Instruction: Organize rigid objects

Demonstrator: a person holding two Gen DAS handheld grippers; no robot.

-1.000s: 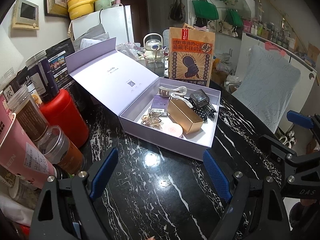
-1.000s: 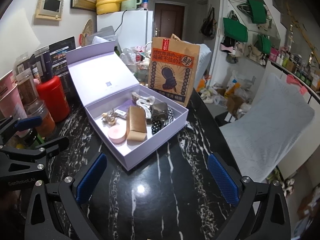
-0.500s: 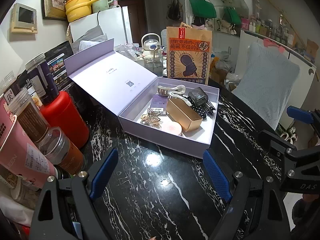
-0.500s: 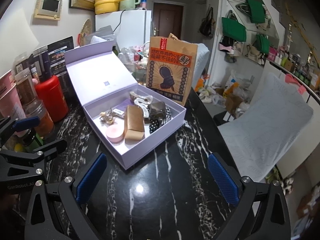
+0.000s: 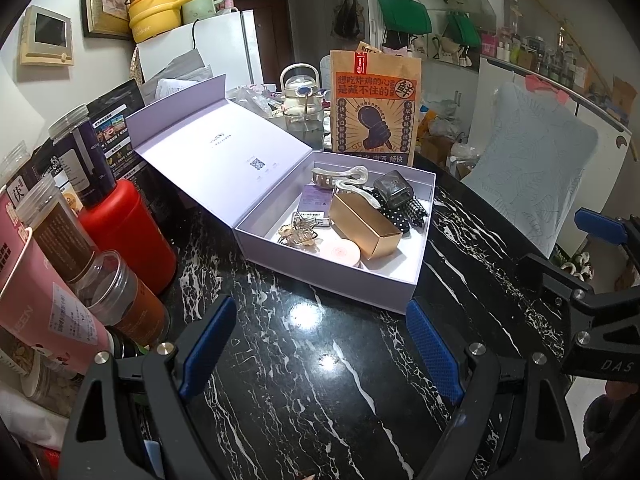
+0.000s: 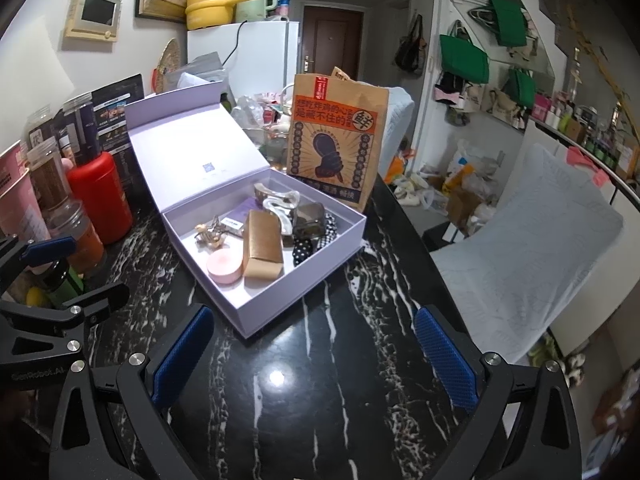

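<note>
While you've got both tools hovering over the black marble table, your left gripper and right gripper both have their jaws spread wide with nothing in them. From your left wrist view the lavender box sits at 12 o'clock, lid flipped back toward 10. Inside it: a gold box in the middle, a pink round compact touching its near end, a gold hair clip at 9 of that, plus a white claw clip and a dark square clip toward the back. A fried chicken paper bag stands just behind the box, and a red canister sits off at 9.
</note>
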